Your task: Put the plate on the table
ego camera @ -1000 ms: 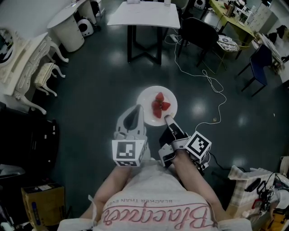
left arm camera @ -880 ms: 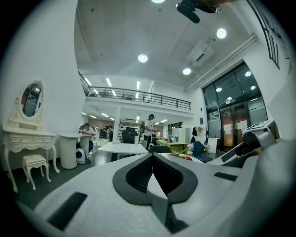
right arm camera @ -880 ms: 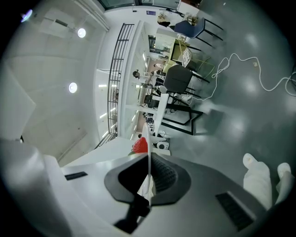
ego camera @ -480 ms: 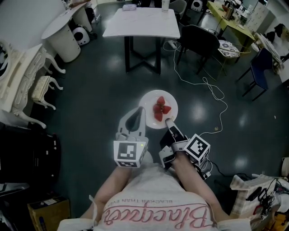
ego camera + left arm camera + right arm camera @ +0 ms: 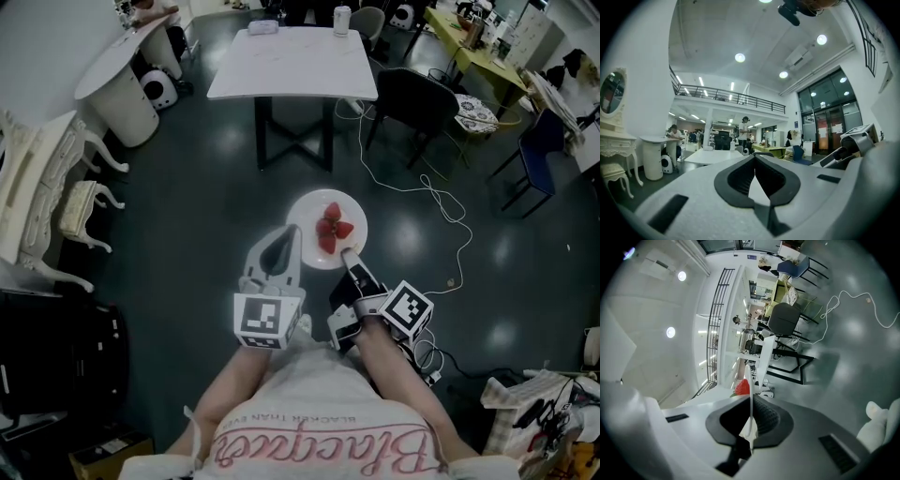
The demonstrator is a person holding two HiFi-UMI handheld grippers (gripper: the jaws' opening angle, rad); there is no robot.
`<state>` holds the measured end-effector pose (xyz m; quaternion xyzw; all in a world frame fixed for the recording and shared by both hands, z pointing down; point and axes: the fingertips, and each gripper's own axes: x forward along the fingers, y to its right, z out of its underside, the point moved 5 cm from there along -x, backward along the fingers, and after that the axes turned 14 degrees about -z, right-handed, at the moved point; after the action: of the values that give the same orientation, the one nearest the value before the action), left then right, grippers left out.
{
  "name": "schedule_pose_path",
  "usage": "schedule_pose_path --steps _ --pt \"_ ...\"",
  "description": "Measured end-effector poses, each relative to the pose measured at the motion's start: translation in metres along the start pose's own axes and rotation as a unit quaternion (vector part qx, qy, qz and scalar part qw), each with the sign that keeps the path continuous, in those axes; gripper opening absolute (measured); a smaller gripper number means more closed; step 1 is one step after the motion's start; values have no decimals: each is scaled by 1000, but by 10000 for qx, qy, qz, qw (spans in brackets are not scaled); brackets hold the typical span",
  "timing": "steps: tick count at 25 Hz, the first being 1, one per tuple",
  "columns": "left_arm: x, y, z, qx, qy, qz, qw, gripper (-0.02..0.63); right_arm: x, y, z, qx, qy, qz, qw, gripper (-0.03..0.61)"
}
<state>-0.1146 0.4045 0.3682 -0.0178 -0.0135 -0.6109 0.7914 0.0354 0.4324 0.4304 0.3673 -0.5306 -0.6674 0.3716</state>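
Observation:
A white plate (image 5: 328,246) with strawberries (image 5: 330,228) hangs over the dark floor in the head view. My right gripper (image 5: 348,252) is shut on the plate's near rim. In the right gripper view the plate (image 5: 746,376) shows edge-on between the jaws of the right gripper (image 5: 750,400), with a red strawberry (image 5: 742,388) beside it. My left gripper (image 5: 290,231) sits just left of the plate, apart from it. Its jaws are shut with nothing in them, and the left gripper (image 5: 754,158) view shows only the room. The white square table (image 5: 292,61) stands ahead.
A can (image 5: 342,19) and a small object (image 5: 265,28) rest at the table's far edge. A black chair (image 5: 422,98) stands to its right, with a white cable (image 5: 427,183) trailing over the floor. A round white table (image 5: 117,70) and ornate white furniture (image 5: 37,187) line the left side.
The white table has shifted lower in the head view and shows more fully as I come closer. The plate stays in my right gripper's hold.

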Motion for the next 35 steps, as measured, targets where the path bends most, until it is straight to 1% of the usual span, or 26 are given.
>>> schedule_pose_path --steps 6,13,17,21,26,28,30,35 --pt "28 -18 7 -75 -20 64 9999 3 31 7 0 84 13 101 9999 11" --pt "66 -35 12 -241 -86 -77 9996 3 60 22 -16 171 12 291 9994 11" --pt "95 -36 12 -220 -65 -130 9997 3 84 30 -32 220 -11 213 9995 11" --pt "127 -40 10 -158 -47 -178 9997 3 114 37 -47 260 -190 204 9993 11" --pt "175 -35 6 -110 -41 -169 9998 3 152 45 -79 308 -267 118 9991 11" --pt "194 -31 6 -83 -39 -169 9998 3 164 49 -95 275 -308 179 9990 11" --pt "214 -28 6 -84 -41 -212 9997 3 179 52 -111 309 -343 184 9988 11" --pt "265 -22 2 -22 -48 -377 9993 3 222 59 -151 380 -477 -5 9981 11"
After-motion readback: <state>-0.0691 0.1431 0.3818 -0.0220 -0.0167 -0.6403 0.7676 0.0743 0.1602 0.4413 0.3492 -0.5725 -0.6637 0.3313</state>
